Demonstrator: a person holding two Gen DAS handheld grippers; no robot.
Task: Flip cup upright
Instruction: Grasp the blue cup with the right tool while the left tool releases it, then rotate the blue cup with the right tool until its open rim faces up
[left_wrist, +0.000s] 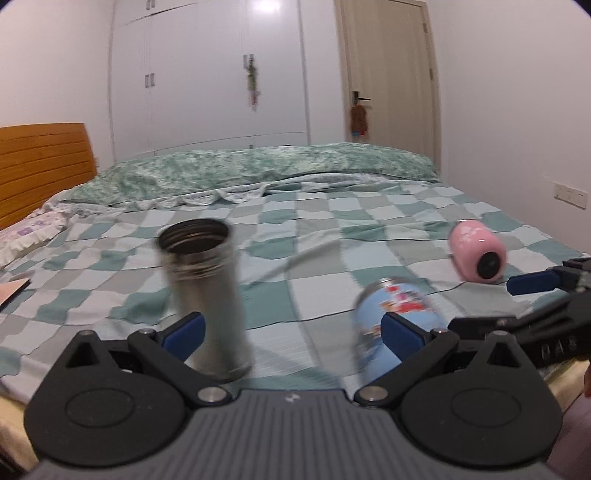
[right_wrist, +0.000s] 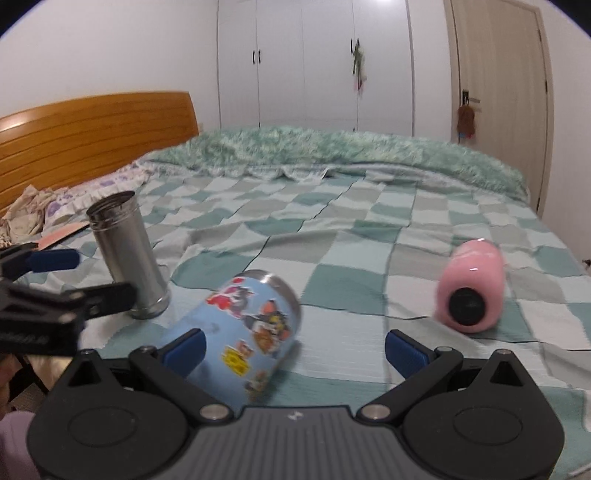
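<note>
Left wrist view: left gripper (left_wrist: 291, 328) wide open, low over bed — right gripper (right_wrist: 293, 349) likewise, both empty.

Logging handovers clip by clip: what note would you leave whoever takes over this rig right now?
Left gripper: open, holding nothing, beside the steel cup.
Right gripper: open, holding nothing, just behind the blue cartoon cup.
Done: steel cup stands upright on the bed, mouth up.
Left: blue cartoon cup lies tilted on its side; pink cup lies on its side, further right. Stand both upright.
</note>
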